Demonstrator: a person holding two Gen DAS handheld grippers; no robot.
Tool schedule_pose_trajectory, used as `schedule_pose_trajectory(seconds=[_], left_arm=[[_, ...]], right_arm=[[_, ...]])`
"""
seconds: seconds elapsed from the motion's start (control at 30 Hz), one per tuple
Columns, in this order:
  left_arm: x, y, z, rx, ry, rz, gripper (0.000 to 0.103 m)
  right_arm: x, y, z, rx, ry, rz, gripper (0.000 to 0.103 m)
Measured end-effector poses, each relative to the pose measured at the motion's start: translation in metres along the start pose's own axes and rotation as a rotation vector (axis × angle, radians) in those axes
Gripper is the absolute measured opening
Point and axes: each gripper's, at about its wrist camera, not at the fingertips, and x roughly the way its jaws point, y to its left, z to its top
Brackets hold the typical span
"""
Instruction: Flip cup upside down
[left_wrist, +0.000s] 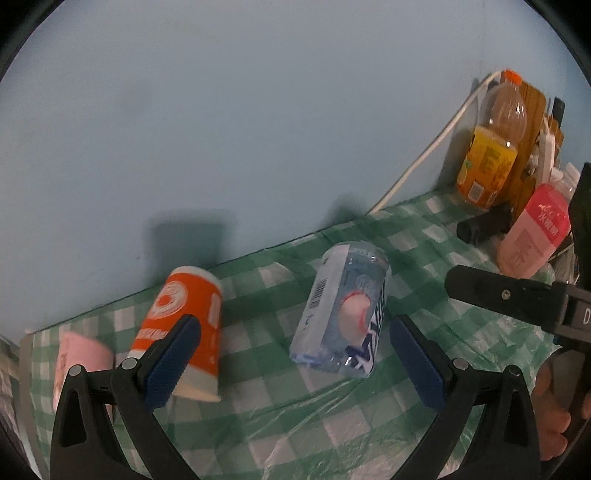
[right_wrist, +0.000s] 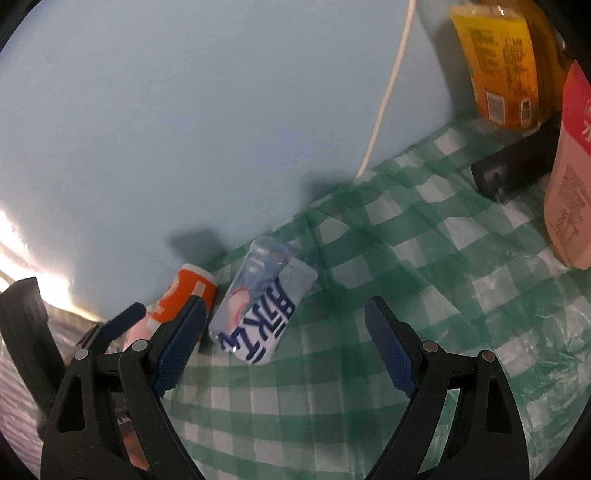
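An orange and white paper cup (left_wrist: 186, 330) stands on the green checked tablecloth (left_wrist: 369, 406) with its narrow end up and wide rim down, near the blue wall. It also shows in the right wrist view (right_wrist: 184, 295). My left gripper (left_wrist: 295, 360) is open and empty, its left finger just in front of the cup. My right gripper (right_wrist: 286, 343) is open and empty, over the cloth in front of a lying pack. A finger of my right gripper (left_wrist: 506, 295) reaches in from the right in the left wrist view.
A blue and white plastic-wrapped pack (left_wrist: 343, 314) lies right of the cup. A pink cup (left_wrist: 79, 365) stands at the far left. An orange-capped juice bottle (left_wrist: 491, 147), a pink bottle (left_wrist: 532, 236), a black object (left_wrist: 484, 225) and a white cable (left_wrist: 424, 155) are at the back right.
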Motion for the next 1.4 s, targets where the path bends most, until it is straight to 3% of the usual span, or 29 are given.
schedule_pose_trajectory(seconds=[0.5,0.73,1.03,1.13,1.2,1.4], left_arm=[[0.061,-0.02,0.007,0.021,0.128,-0.02,0.103],[0.082,-0.029,0.009,0.054,0.157,0.007,0.103],[0.089,-0.026,0.009,0.049,0.159,-0.02,0.102],[0.091,-0.025,0.008,0.033,0.173,-0.049,0.088],[0.094,-0.024,0.007,0.028,0.186,-0.056,0.072],[0.094,-0.027,0.002,0.045,0.18,-0.039,0.066]], right_arm=[[0.021,-0.038,0.017,0.061,0.04,-0.086,0.087],[0.03,-0.042,0.016,0.079,0.054,-0.088,0.087],[0.032,-0.053,0.015,0.099,0.049,-0.108,0.087],[0.034,-0.053,0.013,0.097,0.052,-0.104,0.087],[0.034,-0.052,0.012,0.091,0.053,-0.102,0.087],[0.032,-0.052,0.009,0.09,0.053,-0.098,0.087]])
